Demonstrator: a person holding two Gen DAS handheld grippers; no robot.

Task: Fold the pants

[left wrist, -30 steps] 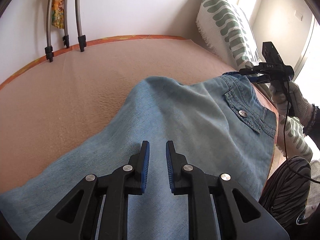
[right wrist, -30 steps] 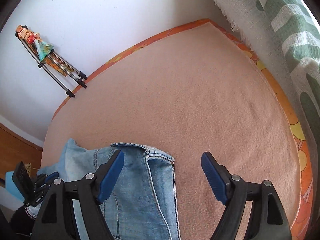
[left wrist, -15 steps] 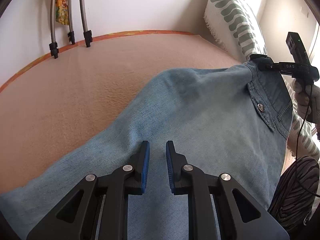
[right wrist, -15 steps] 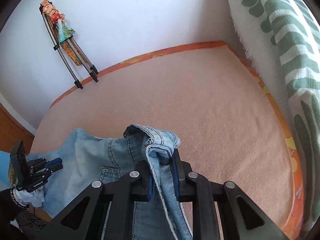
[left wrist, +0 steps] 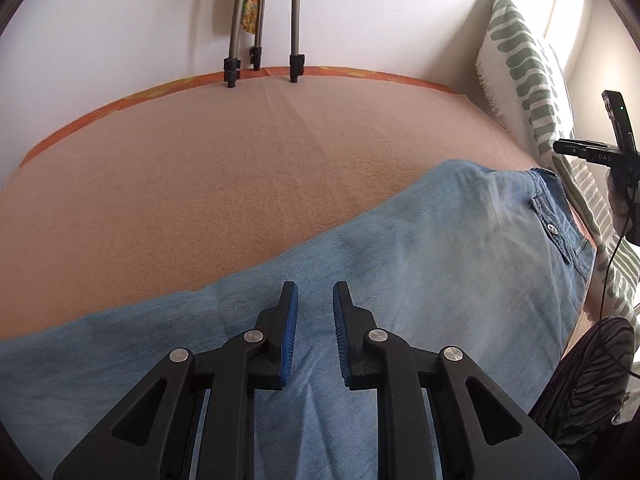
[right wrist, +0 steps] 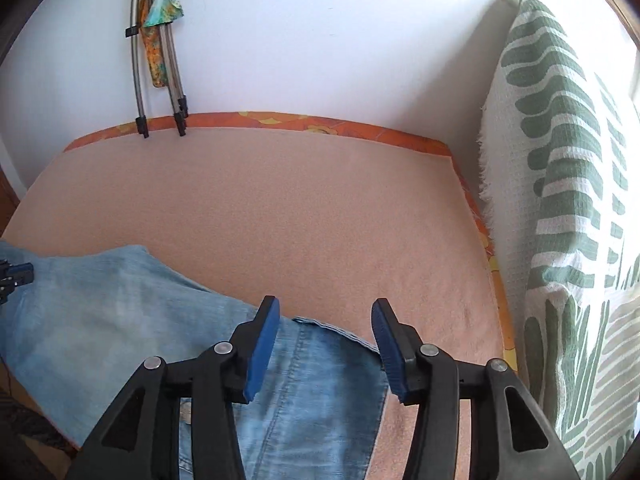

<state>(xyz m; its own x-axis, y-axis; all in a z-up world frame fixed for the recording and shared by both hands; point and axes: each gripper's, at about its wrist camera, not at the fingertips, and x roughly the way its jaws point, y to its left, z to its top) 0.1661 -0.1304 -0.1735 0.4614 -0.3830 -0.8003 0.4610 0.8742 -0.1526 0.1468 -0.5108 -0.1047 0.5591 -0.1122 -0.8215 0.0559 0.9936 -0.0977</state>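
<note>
Light blue denim pants (left wrist: 400,280) lie flat on the bed, waist end to the right, with a buttoned back pocket (left wrist: 554,229). My left gripper (left wrist: 314,300) hovers over the leg near its far edge. Its jaws stand a narrow gap apart and nothing is between them. In the right wrist view the waistband (right wrist: 332,326) lies under my right gripper (right wrist: 324,312). The right jaws are opening and stand wide; the pads touch no cloth. The right gripper's body (left wrist: 616,152) shows at the right edge of the left wrist view.
A peach blanket (left wrist: 200,180) with an orange border covers the bed. A green and white pillow (right wrist: 560,200) stands along the right side. Metal poles (left wrist: 256,40) lean on the far wall. A striped sleeve (left wrist: 592,380) is at the lower right.
The right gripper was shut on the raised waistband half a second ago; it has let go, and the waistband lies flat. The left gripper slid across the leg toward its far edge.
</note>
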